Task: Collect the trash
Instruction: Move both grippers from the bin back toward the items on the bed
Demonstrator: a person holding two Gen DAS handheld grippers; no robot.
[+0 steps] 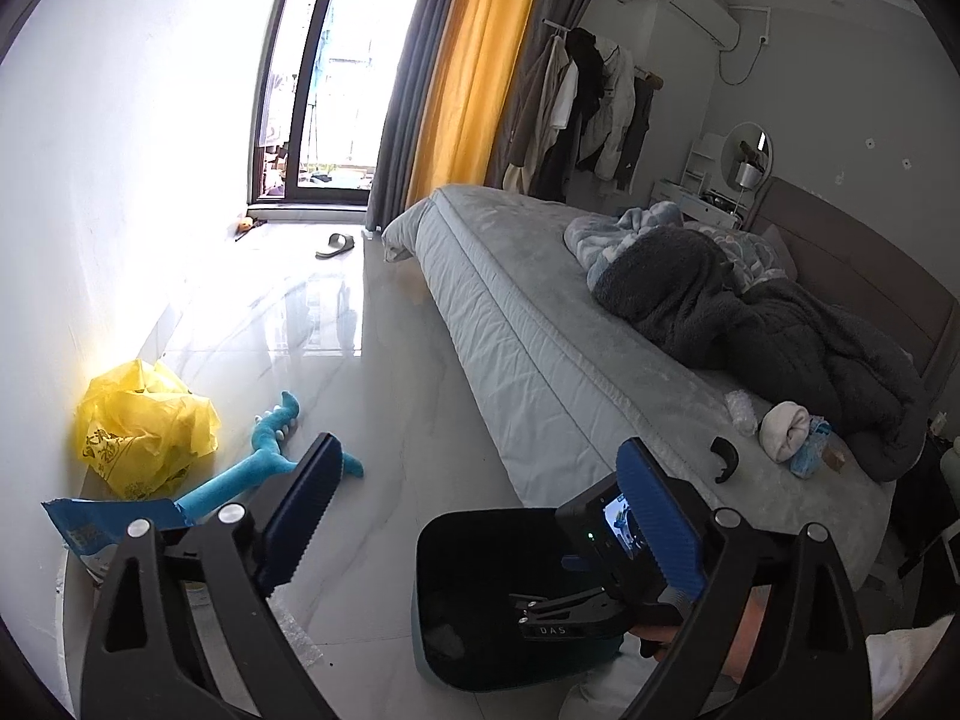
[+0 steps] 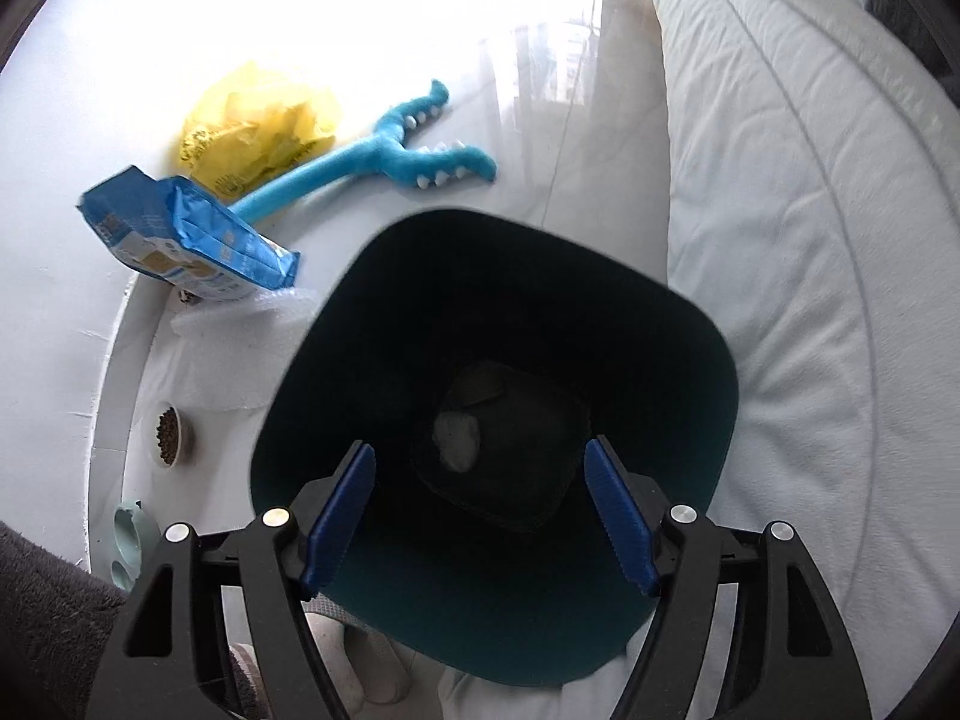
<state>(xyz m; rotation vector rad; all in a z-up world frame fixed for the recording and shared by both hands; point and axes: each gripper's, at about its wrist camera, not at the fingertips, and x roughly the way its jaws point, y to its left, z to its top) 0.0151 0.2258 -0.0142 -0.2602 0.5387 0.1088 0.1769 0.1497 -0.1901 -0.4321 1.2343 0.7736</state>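
The right gripper hangs over the open mouth of a dark bin, its blue fingers spread apart with nothing between them. Deep in the bin, between the two fingers as seen from above, lies a pale crumpled scrap on the dark bottom. The bin is dark teal, with rounded corners and smooth walls, and stands on the shiny pale floor just beside the bed on the right.

The left gripper is wide open and empty, pointing across the room. Between its fingers the same bin shows near the bottom, with the right gripper's body above it.

To the left of the bin, near the wall, a blue packet lies on a piece of bubble wrap. Farther off are a blue plush toy with white teeth and a crumpled yellow plastic bag, touching each other. Near left sits a small bowl of brown pellets.

On the near edge of the bed lie a clear crumpled wrapper, a rolled pale cloth, a bluish wrapper and a black curved piece, beside a dark blanket.
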